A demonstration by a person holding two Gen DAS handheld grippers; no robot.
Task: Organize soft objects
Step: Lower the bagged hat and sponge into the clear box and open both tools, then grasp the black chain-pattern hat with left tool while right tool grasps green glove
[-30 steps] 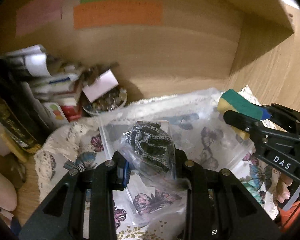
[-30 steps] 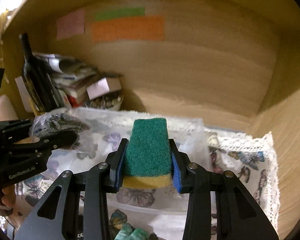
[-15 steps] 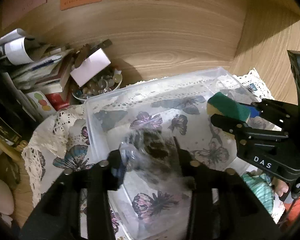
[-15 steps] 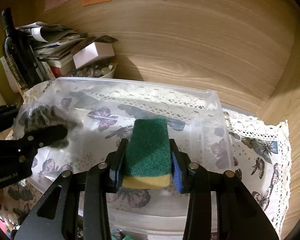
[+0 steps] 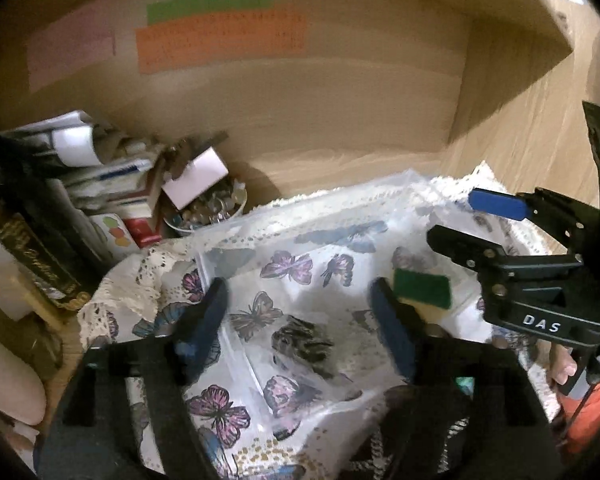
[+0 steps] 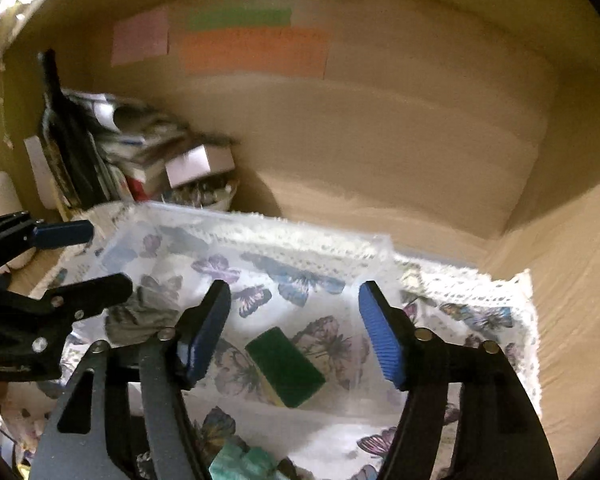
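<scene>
A clear plastic bin stands on a butterfly-print cloth. A bagged black-and-white soft item lies inside it; it also shows in the right wrist view. A green-and-yellow sponge lies in the bin to its right, also seen in the left wrist view. My left gripper is open and empty above the bagged item. My right gripper is open and empty above the sponge.
A dark bottle, stacked books and papers and a bowl of small items crowd the back left. Wooden walls close in behind and to the right. A teal soft item lies in front of the bin.
Both grippers opened and lifted. The bagged item dropped from the left gripper and the sponge from the right into the bin.
</scene>
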